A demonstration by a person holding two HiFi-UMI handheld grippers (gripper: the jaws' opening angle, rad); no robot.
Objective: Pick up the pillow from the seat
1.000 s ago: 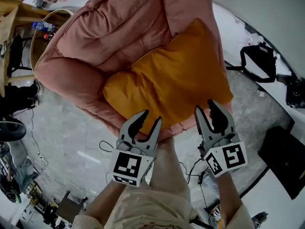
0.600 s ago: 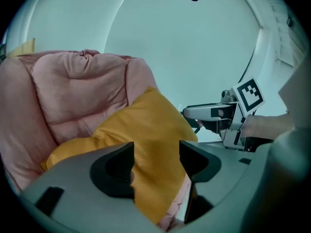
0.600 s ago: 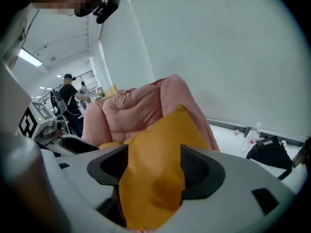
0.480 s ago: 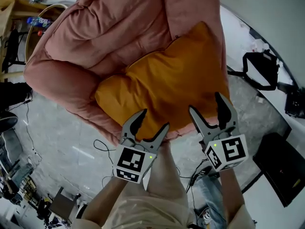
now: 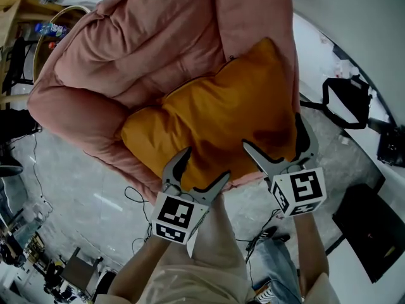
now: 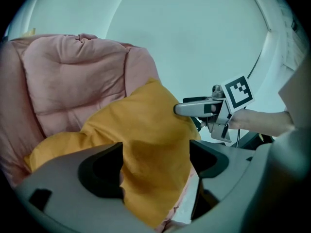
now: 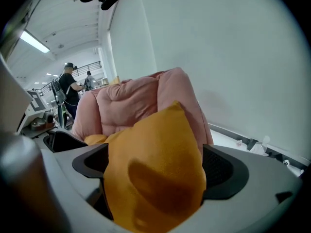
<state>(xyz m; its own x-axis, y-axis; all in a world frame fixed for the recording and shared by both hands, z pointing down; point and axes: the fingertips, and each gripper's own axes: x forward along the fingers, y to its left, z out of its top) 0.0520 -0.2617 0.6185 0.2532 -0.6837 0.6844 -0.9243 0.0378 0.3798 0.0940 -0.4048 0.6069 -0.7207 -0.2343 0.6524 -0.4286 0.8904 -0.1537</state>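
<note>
Astride the orange pillow (image 5: 215, 119) at lower centre with left gripper (image 5: 204, 164) and right gripper (image 5: 272, 132), just opened wide, gripping nothing yet. Push deeper, then squeeze evenly.

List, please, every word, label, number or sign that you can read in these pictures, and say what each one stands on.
No readable text in any view.
Left marker cube: a black-and-white square pattern, no letters or digits.
Right marker cube: the same kind of pattern, no letters or digits.
Bottle: its label is too small and blurred to read.
Orange pillow and pink armchair: plain, no print.
</note>
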